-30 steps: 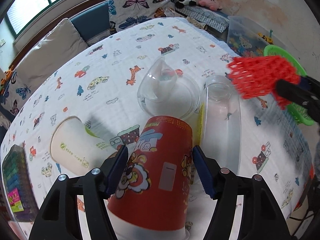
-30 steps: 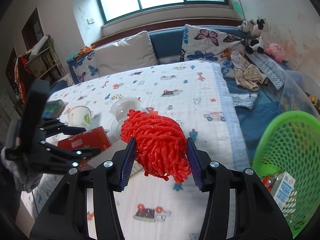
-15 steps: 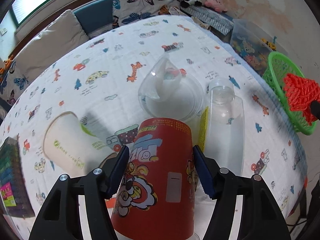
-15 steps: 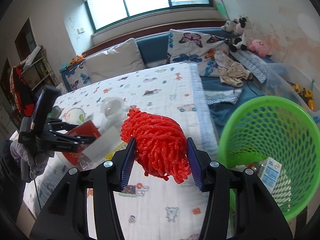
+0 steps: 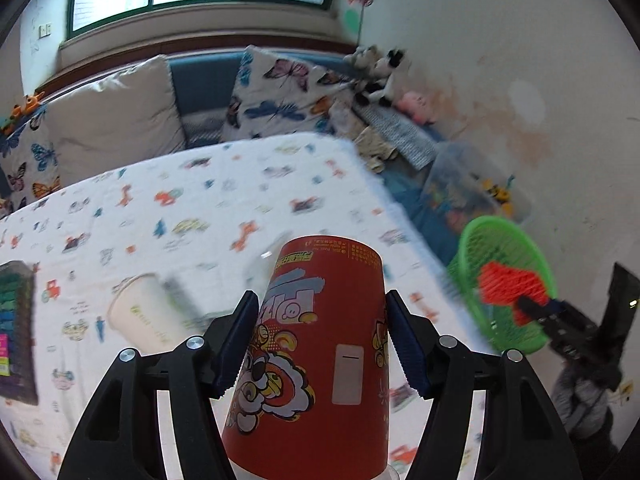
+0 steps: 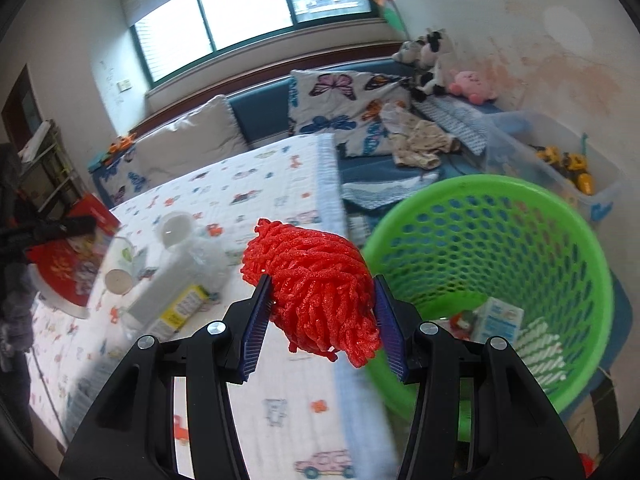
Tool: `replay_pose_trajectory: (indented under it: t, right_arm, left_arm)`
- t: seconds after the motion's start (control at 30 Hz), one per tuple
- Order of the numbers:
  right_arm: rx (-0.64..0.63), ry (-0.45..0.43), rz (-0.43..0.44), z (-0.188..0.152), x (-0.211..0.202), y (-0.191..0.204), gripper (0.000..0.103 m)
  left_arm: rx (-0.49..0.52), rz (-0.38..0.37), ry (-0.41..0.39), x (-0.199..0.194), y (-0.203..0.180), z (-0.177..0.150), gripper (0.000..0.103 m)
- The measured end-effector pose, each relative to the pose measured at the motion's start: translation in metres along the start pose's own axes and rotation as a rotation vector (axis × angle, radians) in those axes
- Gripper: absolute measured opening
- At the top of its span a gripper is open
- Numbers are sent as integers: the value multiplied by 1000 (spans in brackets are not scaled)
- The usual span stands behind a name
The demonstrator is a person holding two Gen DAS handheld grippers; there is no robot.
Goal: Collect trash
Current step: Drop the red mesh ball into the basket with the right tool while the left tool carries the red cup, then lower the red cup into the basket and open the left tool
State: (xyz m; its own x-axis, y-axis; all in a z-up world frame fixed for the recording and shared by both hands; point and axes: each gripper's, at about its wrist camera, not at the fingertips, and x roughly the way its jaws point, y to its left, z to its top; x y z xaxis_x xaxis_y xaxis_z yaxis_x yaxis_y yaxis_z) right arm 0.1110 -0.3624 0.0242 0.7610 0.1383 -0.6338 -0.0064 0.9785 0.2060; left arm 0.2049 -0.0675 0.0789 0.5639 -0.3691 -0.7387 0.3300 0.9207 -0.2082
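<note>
My left gripper [image 5: 320,340] is shut on a red printed paper cup [image 5: 316,360], held upside down above the table. My right gripper [image 6: 322,320] is shut on a red foam net [image 6: 316,292], held at the table's right edge beside the rim of the green mesh basket [image 6: 500,200]. In the left wrist view the basket [image 5: 504,240] stands off the table's right side with the red net [image 5: 508,284] in front of it. Inside the basket lie a white carton [image 6: 500,316] and white foam netting [image 6: 540,348].
On the cartoon-print tablecloth [image 5: 200,208] lie a white paper cup [image 5: 140,316], a clear plastic bottle [image 6: 168,300], a clear domed lid [image 6: 176,228] and a dark box [image 5: 14,328] at the left edge. A sofa with cushions [image 5: 116,116] and a toy bin [image 6: 560,160] stand behind.
My left gripper lifted the red cup and tilted up toward the room. My right gripper carried the red net rightward to the basket's rim.
</note>
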Motion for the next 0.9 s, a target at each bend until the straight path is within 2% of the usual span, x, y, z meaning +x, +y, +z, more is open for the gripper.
replay_pose_trajectory:
  t: [0.4, 0.5, 0.57, 0.67, 0.9]
  right_arm:
    - [79, 14, -154, -10, -5, -69, 53]
    - [106, 22, -176, -14, -4, -87, 58]
    - [123, 24, -198, -17, -5, -98, 65]
    - [145, 27, -208, -21, -8, -109, 72]
    - [164, 9, -221, -29, -19, -125, 72]
  left_arm:
    - [96, -120, -7, 30, -100, 15, 62]
    - [119, -140, 3, 42, -125, 19, 62]
    - [127, -160, 9, 50, -138, 20, 62]
    - [146, -174, 19, 65, -158, 23, 63]
    - [166, -207, 52, 97, -204, 26, 63]
